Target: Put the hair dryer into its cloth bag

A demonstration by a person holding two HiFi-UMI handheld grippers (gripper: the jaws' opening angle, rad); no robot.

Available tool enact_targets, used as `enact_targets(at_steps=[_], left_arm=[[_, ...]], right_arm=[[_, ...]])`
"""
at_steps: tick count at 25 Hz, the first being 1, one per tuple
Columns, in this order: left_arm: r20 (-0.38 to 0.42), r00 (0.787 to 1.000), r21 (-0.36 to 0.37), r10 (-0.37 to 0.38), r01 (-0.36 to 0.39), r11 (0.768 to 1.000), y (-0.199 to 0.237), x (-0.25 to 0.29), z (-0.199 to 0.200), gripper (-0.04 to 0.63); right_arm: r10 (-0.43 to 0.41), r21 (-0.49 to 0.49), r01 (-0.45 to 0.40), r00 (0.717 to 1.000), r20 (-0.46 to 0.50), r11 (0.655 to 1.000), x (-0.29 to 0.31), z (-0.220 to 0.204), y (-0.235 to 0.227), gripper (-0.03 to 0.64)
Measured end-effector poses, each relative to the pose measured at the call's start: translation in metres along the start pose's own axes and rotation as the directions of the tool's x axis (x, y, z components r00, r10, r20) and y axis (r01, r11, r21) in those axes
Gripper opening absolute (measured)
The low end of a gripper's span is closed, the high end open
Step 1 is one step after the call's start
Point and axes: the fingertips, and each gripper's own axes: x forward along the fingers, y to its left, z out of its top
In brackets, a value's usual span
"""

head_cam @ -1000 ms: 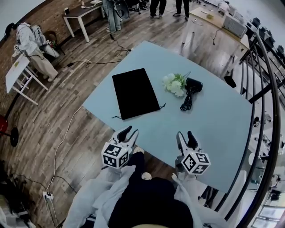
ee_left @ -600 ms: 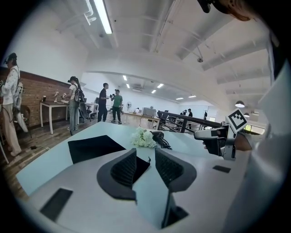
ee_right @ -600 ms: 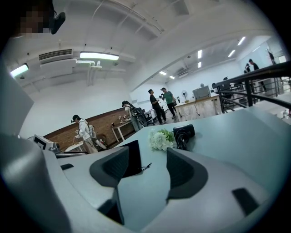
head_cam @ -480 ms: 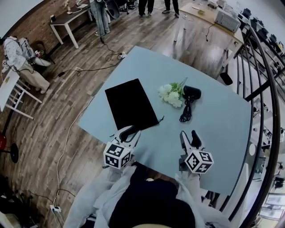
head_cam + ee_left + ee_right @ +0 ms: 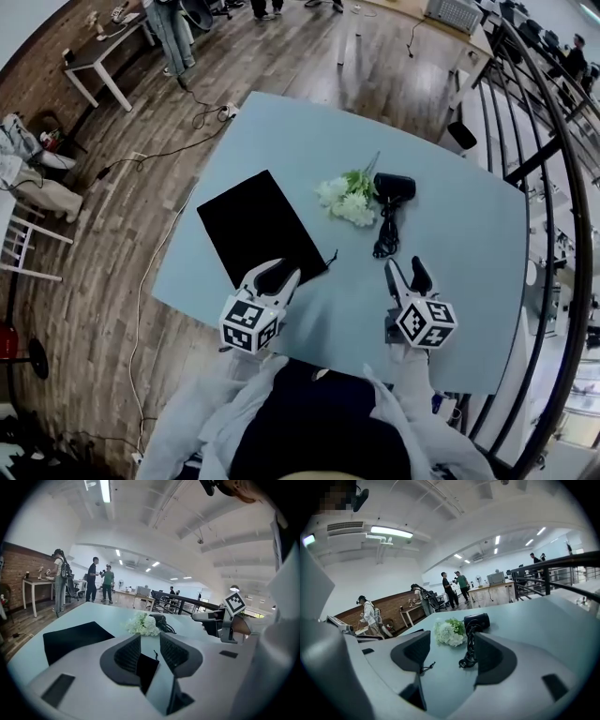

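The black cloth bag point(image 5: 255, 230) lies flat on the left half of the pale blue table point(image 5: 469, 244). The black hair dryer point(image 5: 394, 187) lies further back, its coiled cord point(image 5: 384, 236) trailing toward me. My left gripper point(image 5: 272, 279) hovers open over the bag's near corner, whose black cloth point(image 5: 75, 637) shows under empty jaws point(image 5: 149, 639). My right gripper point(image 5: 405, 274) hangs just short of the cord's end, its jaws opening with nothing between them point(image 5: 451, 641). The right gripper view looks straight at the hair dryer point(image 5: 477, 620) and its cord point(image 5: 468, 651).
A bunch of white flowers point(image 5: 347, 199) lies between bag and dryer, touching the dryer. A dark railing point(image 5: 553, 187) runs along the right. Several people stand far off by desks point(image 5: 454, 585). A cable point(image 5: 141, 281) runs over the wooden floor on the left.
Both grippers have moved forward over the table. The left one now reaches the bag's near corner, the right one has neared the cord and its jaws stand wider.
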Motion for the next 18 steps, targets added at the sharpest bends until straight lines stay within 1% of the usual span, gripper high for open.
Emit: enact_targets(at_steps=[6, 11, 15, 18], left_arm=[[-0.037, 0.997, 0.000, -0.069, 0.069, 0.998, 0.008, 0.040, 0.003, 0.124], [-0.051, 0.991, -0.007, -0.124, 0.124, 0.992, 0.014, 0.071, 0.007, 0.123], [-0.059, 0.988, 0.004, -0.143, 0.143, 0.990, 0.016, 0.087, 0.011, 0.123], [-0.061, 0.987, -0.007, -0.148, 0.148, 0.989, 0.019, 0.095, 0.013, 0.124]], right_arm=[[-0.065, -0.003, 0.065, 0.998, -0.020, 0.998, 0.038, 0.003, -0.024, 0.304], [-0.094, 0.000, 0.094, 0.994, -0.048, 0.996, 0.078, -0.001, -0.041, 0.314], [-0.117, 0.002, 0.117, 0.991, -0.068, 0.993, 0.107, -0.001, -0.052, 0.314], [-0.129, -0.003, 0.129, 0.988, -0.088, 0.992, 0.127, -0.002, -0.060, 0.314]])
